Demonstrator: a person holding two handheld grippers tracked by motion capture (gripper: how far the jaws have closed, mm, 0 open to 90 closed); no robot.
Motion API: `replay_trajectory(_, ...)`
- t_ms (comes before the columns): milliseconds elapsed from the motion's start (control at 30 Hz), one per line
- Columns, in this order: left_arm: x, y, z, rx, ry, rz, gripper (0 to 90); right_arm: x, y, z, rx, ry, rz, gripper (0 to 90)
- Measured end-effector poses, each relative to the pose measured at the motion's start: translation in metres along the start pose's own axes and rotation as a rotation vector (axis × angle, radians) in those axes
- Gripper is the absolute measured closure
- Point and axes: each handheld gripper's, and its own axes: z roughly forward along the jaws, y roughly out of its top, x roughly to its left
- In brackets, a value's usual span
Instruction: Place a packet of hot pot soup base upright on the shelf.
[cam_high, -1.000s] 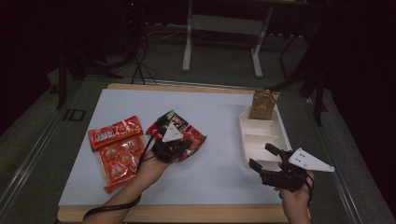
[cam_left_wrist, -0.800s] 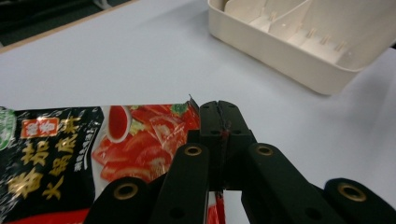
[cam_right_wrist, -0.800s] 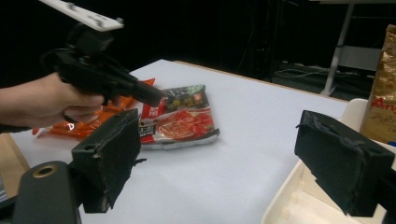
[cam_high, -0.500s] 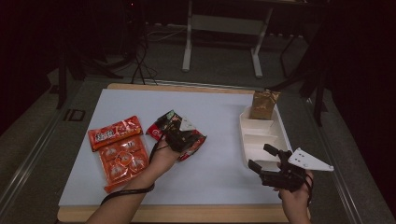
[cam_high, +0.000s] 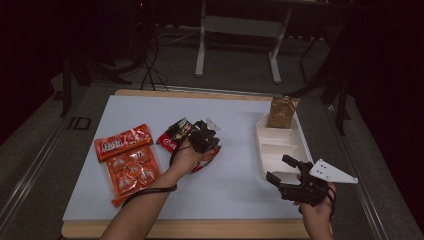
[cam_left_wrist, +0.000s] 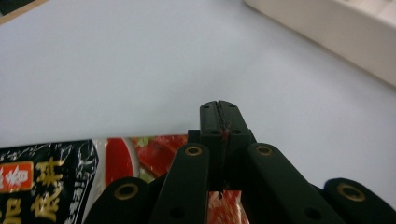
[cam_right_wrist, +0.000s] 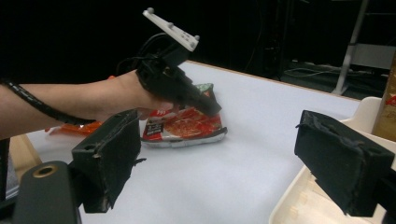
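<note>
A red and black snack packet (cam_high: 175, 136) lies on the white table mat (cam_high: 150, 110), left of the middle. My left gripper (cam_high: 213, 136) is low over the packet's right end. In the left gripper view its jaws (cam_left_wrist: 219, 105) are pressed together with a thin red edge of the packet (cam_left_wrist: 140, 156) between them. From the right gripper view, the left gripper (cam_right_wrist: 211, 109) points down at the packet (cam_right_wrist: 187, 128). My right gripper (cam_high: 281, 170) is held at the front right beside the tray. It (cam_right_wrist: 224, 163) is open with nothing between its pads.
A white divided tray (cam_high: 270, 131) stands at the right, with a brown pouch (cam_high: 283, 112) upright in its far compartment. Two orange snack packets (cam_high: 123, 142) (cam_high: 133, 170) lie at the left of the mat. The mat's wooden front edge (cam_high: 200, 229) is near.
The left hand has moved right and slightly away, across the red and black packet to its right end. The packet lies about where it was. The right hand has not moved.
</note>
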Motion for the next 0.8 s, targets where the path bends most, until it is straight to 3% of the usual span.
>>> replay_trajectory(367,0.002,0.011,0.027,0.090,0.035,0.003,90.0,-0.002,-0.001,-0.002,-0.005,0.009,0.012,14.3)
replay_trajectory(800,0.002,0.011,0.037,0.144,0.017,0.012,90.0,-0.002,-0.002,-0.002,-0.001,0.016,0.019,14.4)
